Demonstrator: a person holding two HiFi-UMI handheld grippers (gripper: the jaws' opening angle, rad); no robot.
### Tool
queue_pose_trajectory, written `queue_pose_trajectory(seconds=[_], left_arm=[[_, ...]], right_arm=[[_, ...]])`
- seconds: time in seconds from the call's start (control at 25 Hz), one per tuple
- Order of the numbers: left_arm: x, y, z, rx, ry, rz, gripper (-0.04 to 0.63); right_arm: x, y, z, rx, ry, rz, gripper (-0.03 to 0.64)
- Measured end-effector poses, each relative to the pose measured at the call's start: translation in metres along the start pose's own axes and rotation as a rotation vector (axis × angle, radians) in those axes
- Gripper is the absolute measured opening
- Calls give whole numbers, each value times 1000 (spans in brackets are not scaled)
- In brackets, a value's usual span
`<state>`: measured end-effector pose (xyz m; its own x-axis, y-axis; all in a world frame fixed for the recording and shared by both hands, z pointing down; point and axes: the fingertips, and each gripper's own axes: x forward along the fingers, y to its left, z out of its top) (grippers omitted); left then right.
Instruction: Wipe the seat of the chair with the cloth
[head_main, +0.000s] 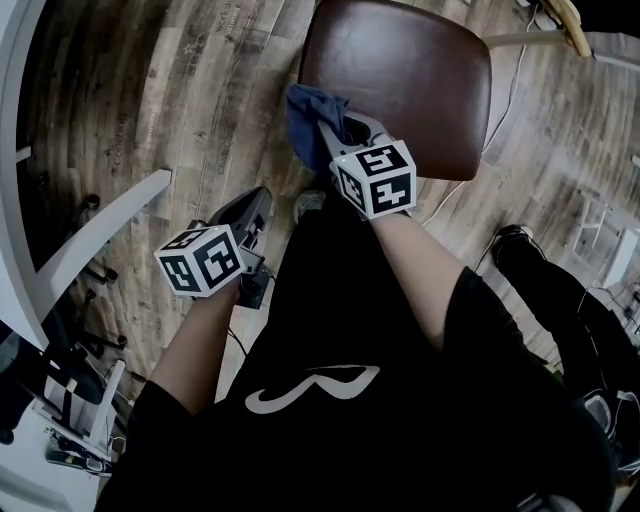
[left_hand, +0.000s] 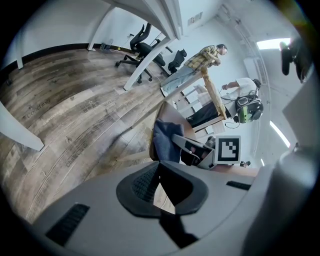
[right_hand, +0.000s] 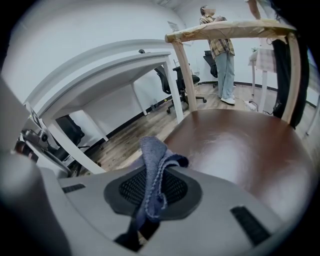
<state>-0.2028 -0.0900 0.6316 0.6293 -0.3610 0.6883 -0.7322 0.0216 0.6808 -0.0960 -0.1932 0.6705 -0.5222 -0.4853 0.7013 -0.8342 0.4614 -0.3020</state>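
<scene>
The chair's brown seat (head_main: 420, 80) is at the top middle of the head view. My right gripper (head_main: 330, 125) is shut on a blue cloth (head_main: 305, 118) at the seat's near left edge. In the right gripper view the cloth (right_hand: 152, 170) sticks up from between the jaws, with the glossy seat (right_hand: 240, 145) spread out beyond it. My left gripper (head_main: 262, 200) hangs lower left over the wooden floor, away from the chair, shut with nothing in it. From the left gripper view I see the cloth (left_hand: 162, 142) and the right gripper (left_hand: 192, 147) at the seat's edge.
The chair's pale wooden back frame (right_hand: 225, 27) rises behind the seat. A white desk leg (head_main: 90, 240) slants at the left. A cable (head_main: 505, 90) runs on the floor right of the chair. A shoe (head_main: 515, 240) is at right. Office chairs (left_hand: 142, 45) and a standing person (right_hand: 222, 55) are farther off.
</scene>
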Motion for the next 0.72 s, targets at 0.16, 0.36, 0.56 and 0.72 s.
queue_pose_trajectory(seconds=[0.16, 0.36, 0.56, 0.72], left_arm=[[0, 0, -1, 13, 14, 0, 12], [4, -1, -4, 30, 34, -3, 12], [16, -13, -11, 52, 63, -21, 12], [21, -17, -20, 66, 100, -24, 12]], right_arm=[[-8, -14, -5, 16, -4, -37, 52], [-25, -41, -14, 35, -8, -101, 52], [-50, -79, -25, 16, -12, -177, 52], [-72, -108, -36, 31, -15, -249, 52]])
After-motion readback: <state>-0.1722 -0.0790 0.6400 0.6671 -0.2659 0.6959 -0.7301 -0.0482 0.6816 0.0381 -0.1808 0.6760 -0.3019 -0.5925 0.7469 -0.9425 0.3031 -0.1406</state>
